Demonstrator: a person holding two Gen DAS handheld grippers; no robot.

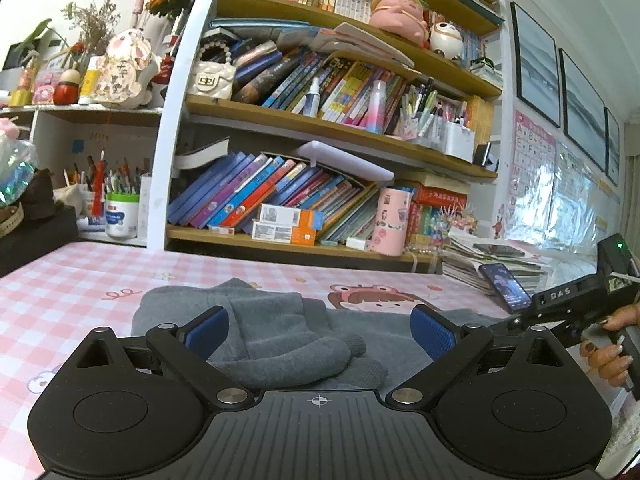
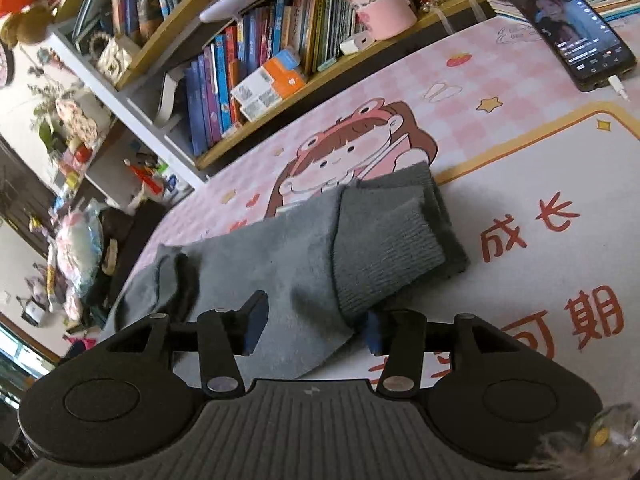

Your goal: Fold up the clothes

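On pink checked mat [image 2: 500, 80], ribbed grey socks [image 2: 360, 240] lie crumpled; both grippers' jaws apart, empty.

1. We see the right gripper [image 2: 312, 324] at lower centre, its blue-padded fingers [image 2: 254, 326] apart, straddling the near edge of the grey socks [image 2: 320, 252].
2. Sock cuffs point to the right of frame, over the pink checked mat [image 2: 360, 92].
3. Phone [image 2: 572, 28] upper right, screen lit, cable attached.
4. Bookshelf [image 2: 240, 60] upper left.

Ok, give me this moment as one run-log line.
task: fold clothes | left gripper: open above grey socks | right gripper: open, straddling socks | socks flat on mat
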